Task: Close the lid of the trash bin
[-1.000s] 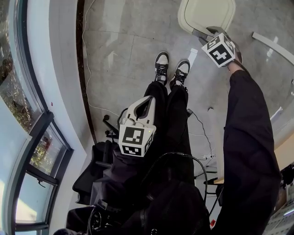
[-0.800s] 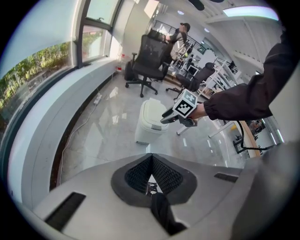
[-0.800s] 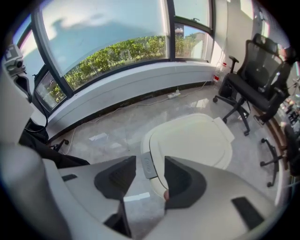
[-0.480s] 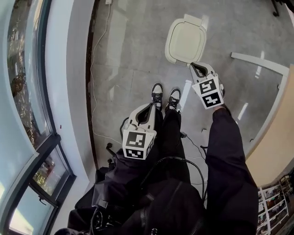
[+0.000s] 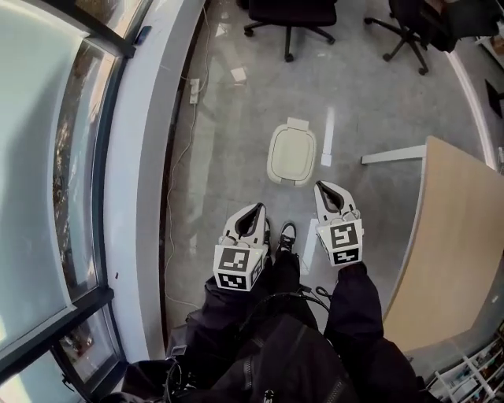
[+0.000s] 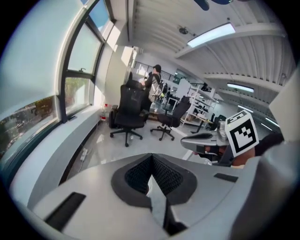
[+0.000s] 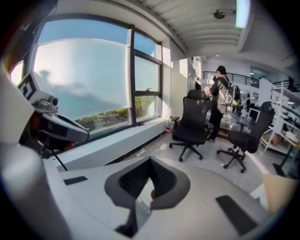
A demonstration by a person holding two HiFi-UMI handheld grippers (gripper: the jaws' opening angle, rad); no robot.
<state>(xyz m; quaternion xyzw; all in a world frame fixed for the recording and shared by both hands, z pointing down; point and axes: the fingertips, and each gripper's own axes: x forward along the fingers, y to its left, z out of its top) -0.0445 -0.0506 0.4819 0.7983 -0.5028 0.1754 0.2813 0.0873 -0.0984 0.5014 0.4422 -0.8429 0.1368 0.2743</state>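
The white trash bin stands on the grey floor ahead of the person's shoes, its lid down flat. Both grippers are held up in front of the body, well short of the bin and touching nothing. My left gripper is over the left leg, jaws closed together with nothing between them; the left gripper view shows it the same way. My right gripper points toward the bin's right side, and in its own view it is shut and empty too.
A curved window wall and sill run down the left. A power strip with a cable lies by the sill. Two black office chairs stand beyond the bin. A wooden desk fills the right. A person stands far off.
My right gripper has come off the bin's lid and risen toward the body. The left gripper rose as well. The head view lifted, so the bin now looks smaller and farther.
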